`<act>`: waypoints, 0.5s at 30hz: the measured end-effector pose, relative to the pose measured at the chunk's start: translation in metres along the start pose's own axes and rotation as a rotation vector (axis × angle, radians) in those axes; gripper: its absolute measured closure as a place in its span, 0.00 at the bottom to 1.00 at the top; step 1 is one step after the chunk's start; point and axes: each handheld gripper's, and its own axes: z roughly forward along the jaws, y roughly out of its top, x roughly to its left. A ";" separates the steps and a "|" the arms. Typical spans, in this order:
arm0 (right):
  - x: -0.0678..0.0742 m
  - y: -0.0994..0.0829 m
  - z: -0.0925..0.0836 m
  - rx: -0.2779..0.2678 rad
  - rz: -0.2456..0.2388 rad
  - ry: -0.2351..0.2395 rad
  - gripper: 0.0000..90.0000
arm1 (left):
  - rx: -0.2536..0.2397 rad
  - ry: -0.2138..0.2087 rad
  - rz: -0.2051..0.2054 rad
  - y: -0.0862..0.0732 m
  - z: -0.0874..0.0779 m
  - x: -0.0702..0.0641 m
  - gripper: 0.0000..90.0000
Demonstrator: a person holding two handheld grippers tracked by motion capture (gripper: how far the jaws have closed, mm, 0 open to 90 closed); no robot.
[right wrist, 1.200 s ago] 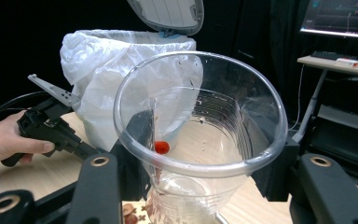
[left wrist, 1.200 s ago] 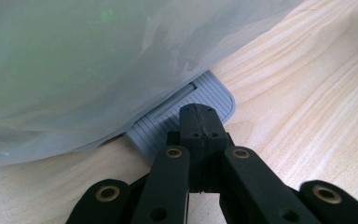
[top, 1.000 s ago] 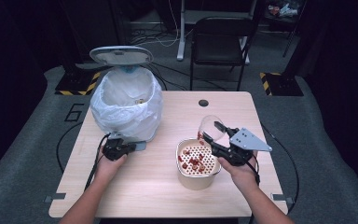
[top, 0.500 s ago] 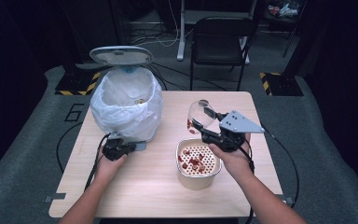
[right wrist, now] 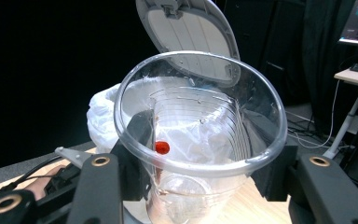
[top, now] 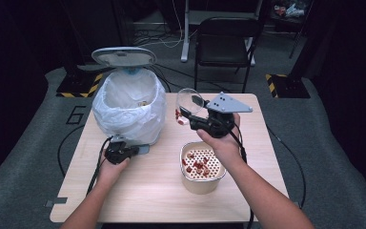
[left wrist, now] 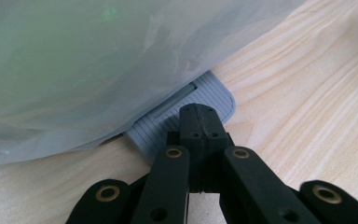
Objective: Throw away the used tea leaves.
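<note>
Cup to bin, pedal held down.
Left gripper [left wrist: 199,122], clenched empty, presses pedal [left wrist: 186,105]; right gripper [right wrist: 191,182] grasping cup [top: 187,106]. Centre over bin [top: 129,110] before tipping; berry [right wrist: 162,147] sticks.

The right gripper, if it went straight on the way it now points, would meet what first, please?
Probably the bin: the right gripper, shut on the cup, points toward its white bag and raised lid, though depth is unclear.
</note>
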 end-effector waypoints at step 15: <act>-0.007 0.009 0.058 0.028 0.031 0.028 0.52 | -0.001 0.001 -0.002 -0.001 0.000 0.000 1.00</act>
